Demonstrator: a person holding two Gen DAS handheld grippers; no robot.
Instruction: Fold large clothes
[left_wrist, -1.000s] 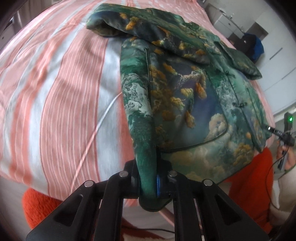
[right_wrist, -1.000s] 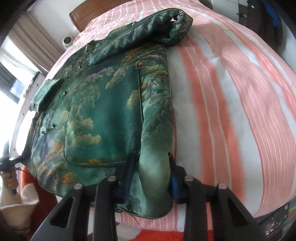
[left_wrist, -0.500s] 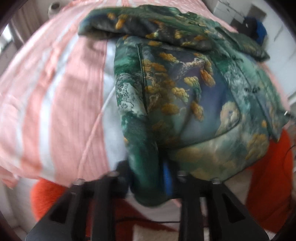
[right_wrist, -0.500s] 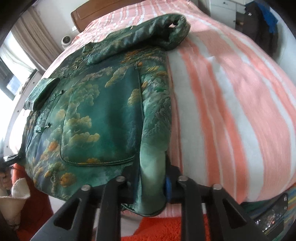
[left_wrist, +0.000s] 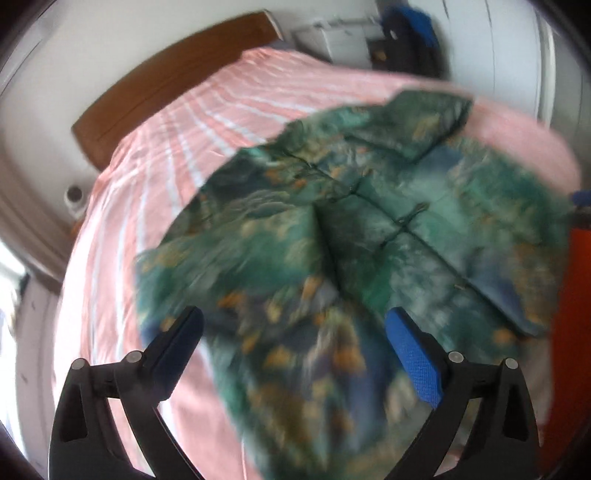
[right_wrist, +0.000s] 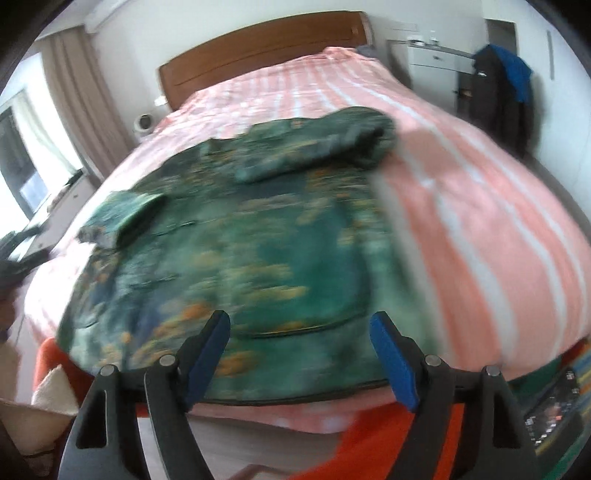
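Both claws, left claw (left_wrist: 293, 345) and right claw (right_wrist: 299, 349), were held wide and empty just above the jacket (right_wrist: 236, 258), whose long axis ran away toward the headboard (right_wrist: 258, 48).

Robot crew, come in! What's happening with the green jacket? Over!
Left gripper open, right gripper open. Green jacket lying on striped bed, held by neither. Nothing blocking.

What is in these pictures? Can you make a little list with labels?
garment: green patterned jacket, lying on the bed, picture blurry
bed: pink and white striped cover, wooden headboard
left gripper: open, holding nothing
right gripper: open, holding nothing
sleeve: folded across the jacket's top
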